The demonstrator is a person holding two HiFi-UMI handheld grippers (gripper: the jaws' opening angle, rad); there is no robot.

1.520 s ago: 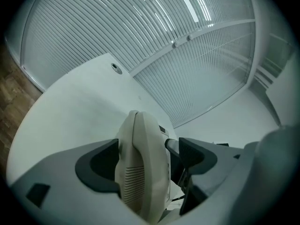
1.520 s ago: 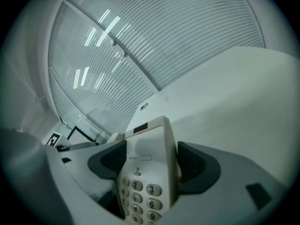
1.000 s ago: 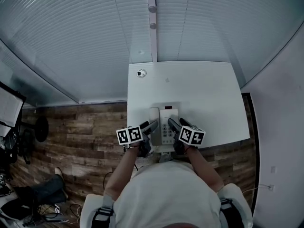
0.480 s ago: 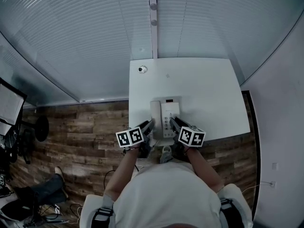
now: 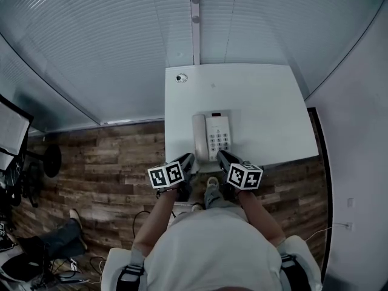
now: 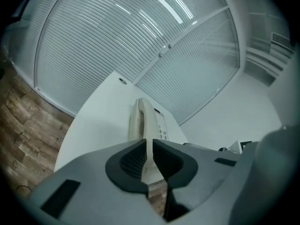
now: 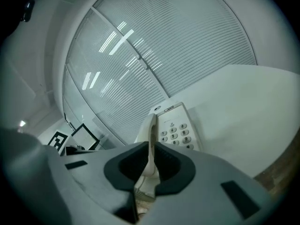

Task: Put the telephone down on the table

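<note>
The cream telephone (image 5: pixel 213 135) lies flat on the white table (image 5: pixel 260 102), handset on its left side and keypad facing up. Both grippers hang just off the table's near edge, apart from the phone. My left gripper (image 5: pixel 189 159) points at the handset side, and its jaws are closing with only a thin slit and nothing between them. My right gripper (image 5: pixel 221 156) points at the keypad side; its jaws are closing too, empty. The left gripper view shows the telephone (image 6: pixel 145 121) beyond the left gripper (image 6: pixel 149 146). In the right gripper view the telephone (image 7: pixel 176 128) lies past the right gripper (image 7: pixel 152 149).
A small round fitting (image 5: pixel 180 77) sits at the table's far left corner. Slatted blinds (image 5: pixel 121 47) run behind the table and a plain wall (image 5: pixel 357 132) stands on the right. Wooden floor (image 5: pixel 109 156) lies to the left, with dark gear (image 5: pixel 24 180) at the far left.
Both grippers have drawn back from the telephone's sides to beyond the table's near edge, and their jaws have closed. The telephone stays on the table.
</note>
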